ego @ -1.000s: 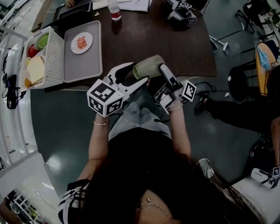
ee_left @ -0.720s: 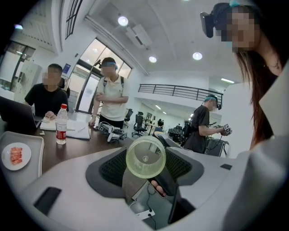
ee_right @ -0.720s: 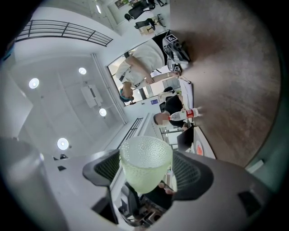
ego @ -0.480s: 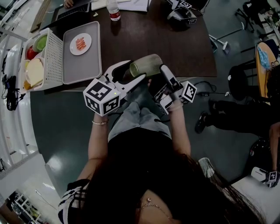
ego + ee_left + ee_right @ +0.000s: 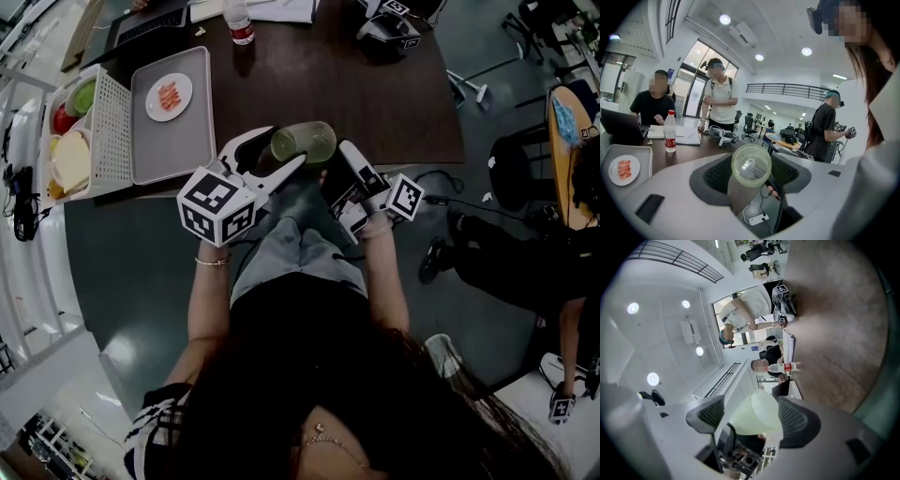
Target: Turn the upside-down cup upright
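Half done, by our est. We find the cup [image 5: 303, 142] off the table [image 5: 375, 94], in the air over its near edge. It lies approx. on its side w/ the mouth toward the left gripper [image 5: 287, 146], so it is neither upside-down nor upright.

Right gripper [image 5: 336, 152]: clamped on the cup's body toward the base end. It carries the load, as far as we see.

Left gripper: jaws apart, bracketing the mouth end. They have just been closing in a little w/ the cup btwn them. The rim sits just beside both pads [image 5: 717, 176]; we see no squeeze.

Outstanding, in our judgement: complete the hand-over or the roll until the mouth faces up, set the base on the table, release both grippers. Risk: the thin wall may flex or slip during transfer.
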The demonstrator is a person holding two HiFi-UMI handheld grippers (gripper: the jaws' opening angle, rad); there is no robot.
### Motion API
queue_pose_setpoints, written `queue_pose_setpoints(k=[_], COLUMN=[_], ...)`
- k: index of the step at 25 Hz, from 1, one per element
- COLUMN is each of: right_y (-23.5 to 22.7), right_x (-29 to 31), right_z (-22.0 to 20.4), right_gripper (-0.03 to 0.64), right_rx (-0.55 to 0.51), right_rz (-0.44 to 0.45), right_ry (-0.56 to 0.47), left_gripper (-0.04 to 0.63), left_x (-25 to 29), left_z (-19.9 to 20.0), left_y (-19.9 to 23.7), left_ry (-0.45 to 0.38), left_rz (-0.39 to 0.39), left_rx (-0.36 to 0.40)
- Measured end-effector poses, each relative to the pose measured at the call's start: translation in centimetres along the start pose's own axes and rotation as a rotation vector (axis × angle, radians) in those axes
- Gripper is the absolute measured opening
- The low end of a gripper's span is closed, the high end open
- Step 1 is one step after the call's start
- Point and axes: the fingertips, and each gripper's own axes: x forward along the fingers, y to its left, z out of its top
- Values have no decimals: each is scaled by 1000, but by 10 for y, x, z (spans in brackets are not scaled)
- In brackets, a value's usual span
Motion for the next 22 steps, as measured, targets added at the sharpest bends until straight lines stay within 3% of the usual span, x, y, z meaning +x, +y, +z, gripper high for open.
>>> queue_pose_setpoints(k=[9, 16, 22], right_y=[-11, 0, 0], right_x=[-8, -6, -7], right_z=[15, 17, 6], right_gripper=[353, 353, 351], right_rx=[-245, -543, -764], right_rz=[-172, -272, -363], right_ry=[-7, 52, 173], left_gripper=[272, 272, 272], left_x=[9, 17, 27], left_z=[-7, -18, -28], left_y=[11, 20, 26], left_ry=[81, 164, 241], left_rz=[24, 46, 72], left_rx=[60, 104, 135])
